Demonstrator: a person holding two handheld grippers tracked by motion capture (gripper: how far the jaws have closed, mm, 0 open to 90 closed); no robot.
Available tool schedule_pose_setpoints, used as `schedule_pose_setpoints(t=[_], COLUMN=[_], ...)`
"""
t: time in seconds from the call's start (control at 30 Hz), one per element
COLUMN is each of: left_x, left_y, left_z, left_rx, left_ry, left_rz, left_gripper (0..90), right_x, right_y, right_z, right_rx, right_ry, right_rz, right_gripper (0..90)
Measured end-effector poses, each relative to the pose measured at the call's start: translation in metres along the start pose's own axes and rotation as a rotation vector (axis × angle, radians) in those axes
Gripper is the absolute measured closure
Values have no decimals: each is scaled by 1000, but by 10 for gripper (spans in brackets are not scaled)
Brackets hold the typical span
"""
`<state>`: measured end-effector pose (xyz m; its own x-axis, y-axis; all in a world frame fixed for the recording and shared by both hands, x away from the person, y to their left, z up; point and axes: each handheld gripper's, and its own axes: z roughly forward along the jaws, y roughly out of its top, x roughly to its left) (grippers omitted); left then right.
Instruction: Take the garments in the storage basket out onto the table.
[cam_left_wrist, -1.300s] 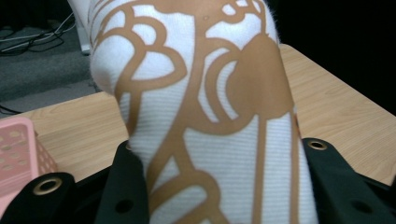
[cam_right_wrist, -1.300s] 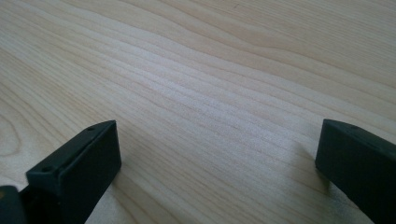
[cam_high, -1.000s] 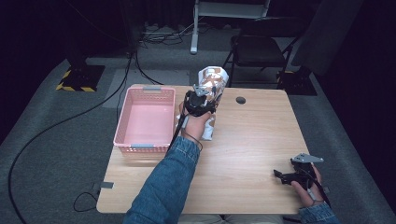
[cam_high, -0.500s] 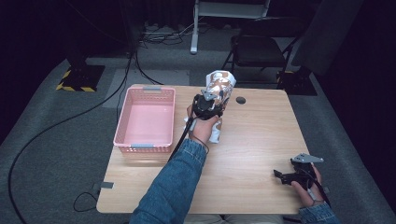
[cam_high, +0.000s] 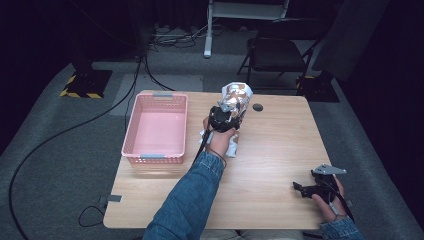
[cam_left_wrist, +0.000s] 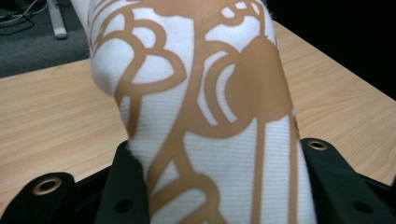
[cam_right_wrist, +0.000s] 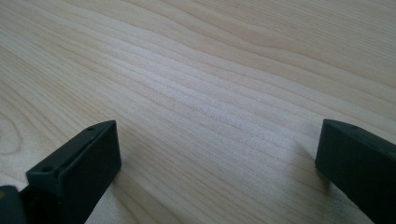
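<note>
The wooden surface (cam_high: 270, 165) carries a pink basket (cam_high: 155, 130) at its left, and just right of that my left tool (cam_high: 222, 119) grips a piece of white cloth (cam_high: 235, 100) printed with tan curving bands and rounded shapes; in the left gripper view the cloth (cam_left_wrist: 205, 116) shows a fine ribbed weave, and both black jaws press into its sides, so this tool is clamped on it; the cloth is lifted above the surface near the far edge, bunched upright with its upper part rising past the tool and a lower end (cam_high: 231, 147) hanging beside my hand down toward the wood; a small dark round mark (cam_high: 258, 107) sits on the surface just to the right of it; my right tool (cam_high: 320, 187) lies low at the near right corner, well apart from the cloth, and in the right gripper view its jaws stand wide apart over bare wood grain (cam_right_wrist: 210, 93), holding nothing; compared with a second ago, my left tool and the cloth have travelled to the right, away from the basket and closer to the dark mark, while my right tool has stayed where it was.
</note>
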<state>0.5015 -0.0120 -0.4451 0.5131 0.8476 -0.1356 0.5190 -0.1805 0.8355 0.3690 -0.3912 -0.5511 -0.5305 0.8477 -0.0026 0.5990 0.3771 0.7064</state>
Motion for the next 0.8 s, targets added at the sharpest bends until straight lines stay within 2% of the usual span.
schedule_pose_setpoints(t=[0.17, 0.43, 0.8], left_x=[-3, -11, -21], left_y=[-9, -14, -22], left_z=[11, 22, 40], left_rx=[35, 63, 110], left_ry=[2, 4, -1], left_rz=[14, 41, 51], left_gripper=[562, 560, 559], right_x=[0, 0, 0], right_y=[0, 0, 0], right_z=[0, 0, 0], right_rx=[0, 0, 0], right_ry=[0, 0, 0], right_rz=[0, 0, 0], right_gripper=[0, 0, 0])
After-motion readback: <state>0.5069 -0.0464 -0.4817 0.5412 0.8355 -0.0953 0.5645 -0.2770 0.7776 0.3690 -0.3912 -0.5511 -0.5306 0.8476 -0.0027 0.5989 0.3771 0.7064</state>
